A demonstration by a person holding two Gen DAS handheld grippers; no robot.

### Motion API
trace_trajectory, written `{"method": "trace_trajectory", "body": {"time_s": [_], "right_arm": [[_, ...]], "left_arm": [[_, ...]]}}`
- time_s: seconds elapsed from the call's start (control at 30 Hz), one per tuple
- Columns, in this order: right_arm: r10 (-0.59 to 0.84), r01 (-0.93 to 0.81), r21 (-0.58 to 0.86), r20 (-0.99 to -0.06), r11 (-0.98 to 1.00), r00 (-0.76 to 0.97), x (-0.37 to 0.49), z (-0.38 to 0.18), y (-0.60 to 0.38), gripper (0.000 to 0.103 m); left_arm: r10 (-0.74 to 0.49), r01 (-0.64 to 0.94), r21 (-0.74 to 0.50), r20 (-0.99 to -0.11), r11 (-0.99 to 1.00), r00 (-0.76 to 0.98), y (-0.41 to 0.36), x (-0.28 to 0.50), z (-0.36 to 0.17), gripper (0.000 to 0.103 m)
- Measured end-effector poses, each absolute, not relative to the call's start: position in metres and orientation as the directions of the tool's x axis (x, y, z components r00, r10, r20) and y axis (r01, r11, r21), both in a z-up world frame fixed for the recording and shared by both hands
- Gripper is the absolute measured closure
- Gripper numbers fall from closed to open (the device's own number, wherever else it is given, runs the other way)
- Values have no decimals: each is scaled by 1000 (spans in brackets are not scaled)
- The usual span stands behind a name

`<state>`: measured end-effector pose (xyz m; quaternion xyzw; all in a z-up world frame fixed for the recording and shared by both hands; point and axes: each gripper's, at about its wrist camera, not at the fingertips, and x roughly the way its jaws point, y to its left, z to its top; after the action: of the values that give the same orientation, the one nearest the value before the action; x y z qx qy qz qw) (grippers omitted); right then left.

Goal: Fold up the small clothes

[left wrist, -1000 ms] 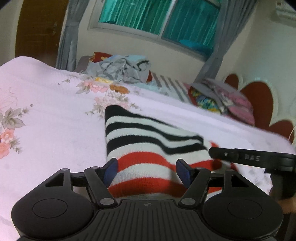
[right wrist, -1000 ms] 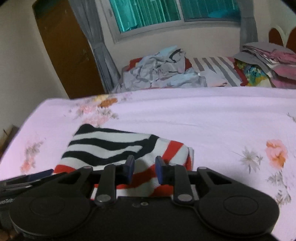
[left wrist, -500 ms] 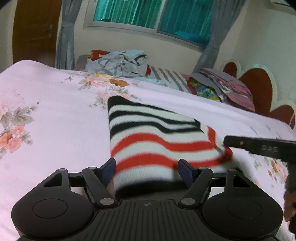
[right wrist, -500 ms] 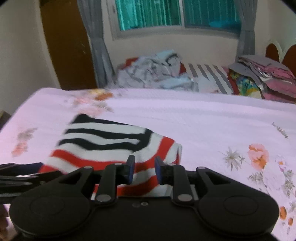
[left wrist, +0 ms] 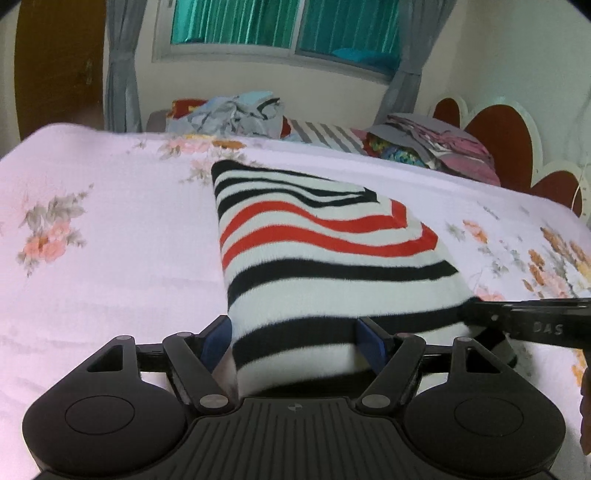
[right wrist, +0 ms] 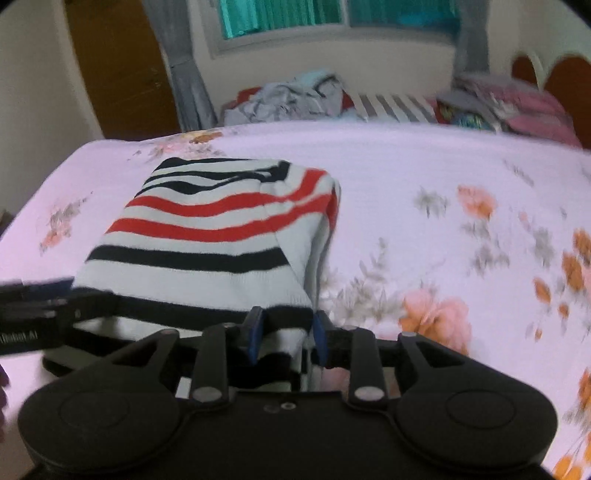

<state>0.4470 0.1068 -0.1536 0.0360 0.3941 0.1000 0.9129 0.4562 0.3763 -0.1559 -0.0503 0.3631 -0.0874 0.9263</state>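
1. Pink floral bedsheet (left wrist: 110,266) is spread across a bed; crumpled grey clothes (left wrist: 236,114) are heaped at its far edge below a teal window.
2. A knitted garment striped white, black and red (left wrist: 325,258) is laid on the sheet, its near hem lifted.
3. That hem is straddled by the left gripper (left wrist: 293,341), fingers wide apart.
4. The hem's right corner is pinched by the right gripper (right wrist: 284,334).

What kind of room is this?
Most likely a bedroom: a bed with a floral sheet, a scalloped headboard and a curtained window, with clothes piled at the far side.
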Motion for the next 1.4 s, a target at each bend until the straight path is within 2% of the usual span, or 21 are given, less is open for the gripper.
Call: {"method": "trace_trajectory", "body": {"time_s": [0.07,0.3,0.5,0.6,0.7,0.77,0.83,0.9,1.03,1.13,1.23,1.4], "right_arm": [[204,-157,132,-696,979,689,433,-148,107,77],[196,-107,166,-750,980,632,423,-179,100,76],[202,-109,172,-761,979,616,428,-186,99,72],[185,-114,146,-768,983,613,428,-184,101,66],[161,-110,118,-772,987,615,429,-184,101,54],[167,-106,129,-772,986,613,429,-186,97,53],[171,-98,141,-776,985,607,431,-187,93,45],[157,-92,127,-784,988,601,433,-187,92,38],[112,-116,53,-800,992,589,436,-181,101,34],[83,-150,-10,-796,989,600,433,-169,109,34],[140,-153,55,-768,987,625,419,-151,99,31],[234,-181,153,-732,972,640,376,-121,78,27]], "left_arm": [[-202,130,-158,-662,979,721,379,447,-154,31],[-217,119,-188,-697,975,684,382,431,-178,30],[-216,76,-225,-702,971,679,385,433,-182,23],[-196,50,-219,-716,974,670,383,433,-178,15],[-169,18,-211,-724,977,669,381,433,-173,13],[-136,2,-181,-733,983,667,377,432,-169,9],[-116,-14,-166,-743,986,659,374,431,-166,0],[-91,-35,-149,-756,988,649,370,429,-161,0],[41,-111,-30,-810,993,586,359,428,-156,0],[97,-136,18,-791,991,604,352,413,-146,0],[77,-128,-9,-753,992,653,349,391,-127,0],[117,-191,-22,-720,981,684,346,349,-96,0]]}}
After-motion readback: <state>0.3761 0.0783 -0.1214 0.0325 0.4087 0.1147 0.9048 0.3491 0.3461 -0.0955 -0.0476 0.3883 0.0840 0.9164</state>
